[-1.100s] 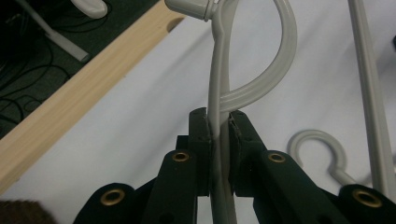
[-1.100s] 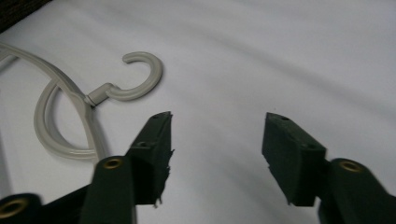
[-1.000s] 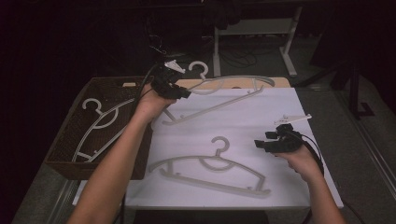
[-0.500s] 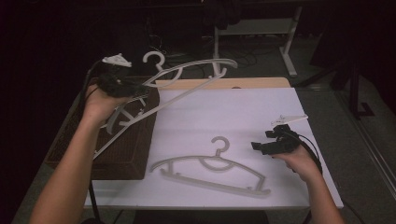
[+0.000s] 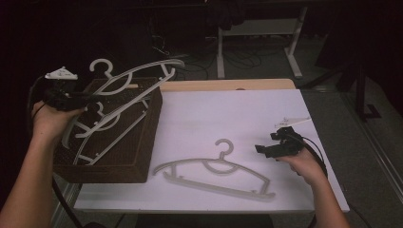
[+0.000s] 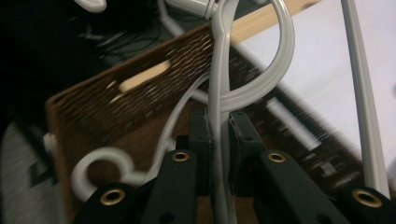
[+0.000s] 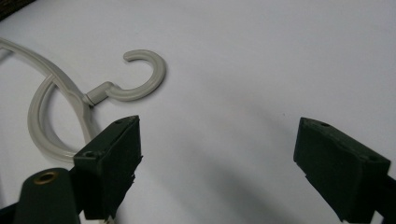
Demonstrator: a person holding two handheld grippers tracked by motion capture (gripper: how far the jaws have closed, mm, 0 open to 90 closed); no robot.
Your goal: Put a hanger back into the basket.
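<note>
My left gripper (image 5: 76,102) is shut on a pale grey hanger (image 5: 138,71) and holds it tilted above the brown wicker basket (image 5: 109,173) at the table's left. In the left gripper view the pads (image 6: 201,135) pinch the hanger's thin bar (image 6: 219,70) just below its loop. Another hanger (image 5: 102,126) lies inside the basket. A third hanger (image 5: 214,173) lies flat on the white tabletop. To its right my right gripper (image 5: 261,149) hovers open; its jaws have just been opening with nothing between them. That hanger's hook (image 7: 140,79) lies ahead of the right gripper (image 7: 219,154), on the left.
The white tabletop (image 5: 247,114) stretches between the basket and the right hand. A wooden strip (image 5: 228,84) runs along its back edge. White table legs (image 5: 294,52) and cables stand on the dark floor behind.
My left gripper has carried its hanger leftward from the back of the table to above the basket. The right hand has stayed beside the hanger that lies flat.
</note>
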